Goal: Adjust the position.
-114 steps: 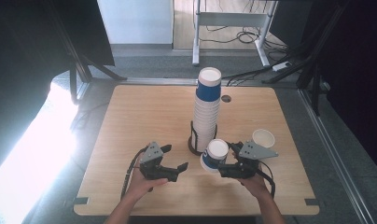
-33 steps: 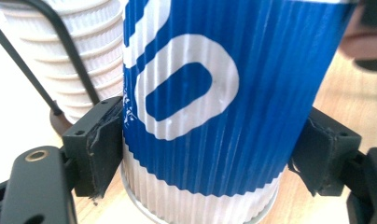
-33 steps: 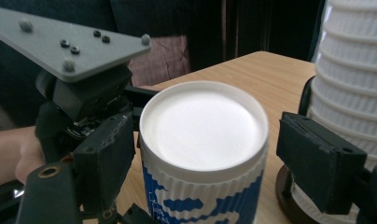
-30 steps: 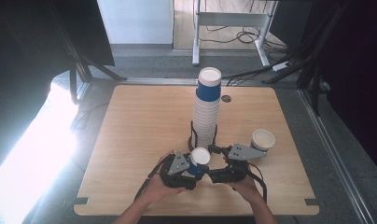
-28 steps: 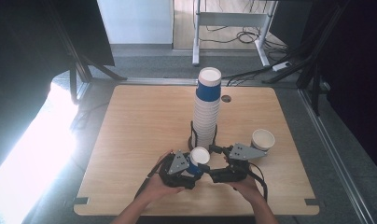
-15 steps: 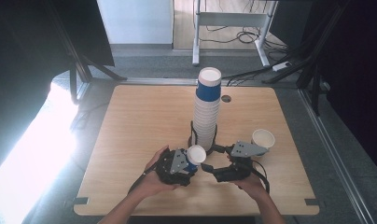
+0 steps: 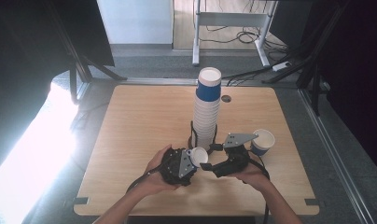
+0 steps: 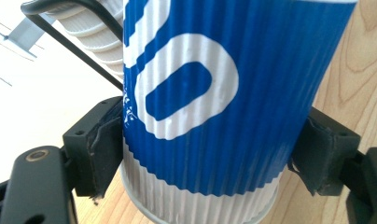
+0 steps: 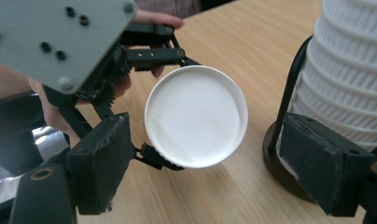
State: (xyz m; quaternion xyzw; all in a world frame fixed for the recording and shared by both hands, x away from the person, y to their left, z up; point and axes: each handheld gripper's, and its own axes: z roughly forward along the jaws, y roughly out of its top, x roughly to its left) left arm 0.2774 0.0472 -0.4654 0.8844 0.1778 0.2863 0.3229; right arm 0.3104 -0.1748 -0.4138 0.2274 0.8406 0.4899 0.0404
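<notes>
Left hand-held gripper is clamped on a blue-and-white ribbed paper cup; in the left gripper view both black jaws press flat against the cup's sides. Cup sits near-centre on the wooden worktop, just near of the cup stack; can't tell whether its base touches the wood or is lifted.

Right hand-held gripper is just right of that cup, jaws spread wide and holding nothing. In the right gripper view its jaws straddle the cup's white rim without touching it, looking down into the cup mouth, with the left hand-held gripper's grey plate and the person's left hand beyond.

Tall stack of white ribbed cups, top one blue-banded, stands upright in a black wire holder at mid-worktop, just far of both grippers. In the right gripper view the stack is at the right, holder base on the wood.

A second single cup, blue with white inside, stands upright on the worktop to the right of the right hand-held gripper, close to its grey plate.

Small round hole in the worktop to the right of the stack top. Both hands enter from the near edge.
</notes>
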